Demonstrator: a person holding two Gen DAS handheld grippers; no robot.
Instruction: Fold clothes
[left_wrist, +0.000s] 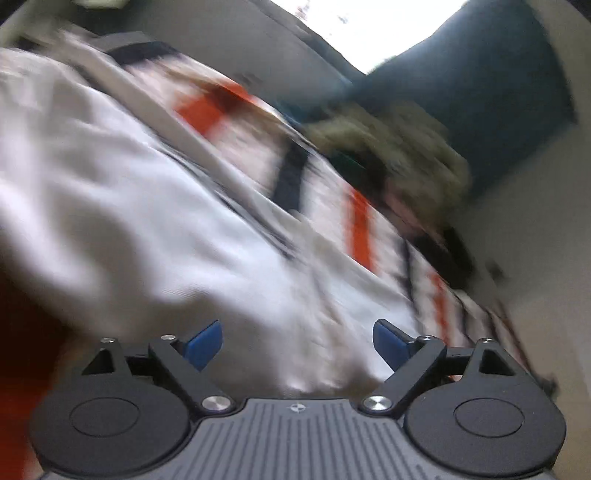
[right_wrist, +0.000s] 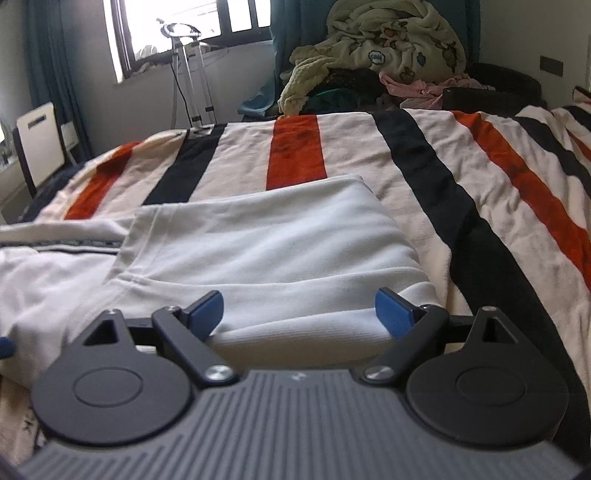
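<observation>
White garment (right_wrist: 266, 243): I see it lying on the striped blanket directly ahead of my right gripper, part-folded, with a doubled layer running away from the jaws and a thick rolled edge nearest them.
Garment trim: a dark band crosses the cloth to the left of the right gripper; the rest of the garment spreads out flat on that side.
Right gripper (right_wrist: 299, 314): jaws spread wide. The rolled edge of the garment sits between the blue pads (right_wrist: 393, 314), but I see no pad pressing on it.
Left gripper (left_wrist: 297, 341): jaws spread wide, nothing clamped. White cloth (left_wrist: 155, 206) fills the view just ahead of the pads. This view is heavily blurred and tilted.
Striped blanket (right_wrist: 461, 192): cream with orange and black stripes, under the garment and extending ahead and to the right of the right gripper.
Laundry pile (right_wrist: 373, 55): a pale green fleece over dark and pink items, well beyond the garment at the far end of the blanket.
Window (right_wrist: 184, 26): far ahead and left of the right gripper, with a metal stand (right_wrist: 188, 74) in front of it.
Curtain (left_wrist: 480, 92): teal, beyond the pile in the left view.
</observation>
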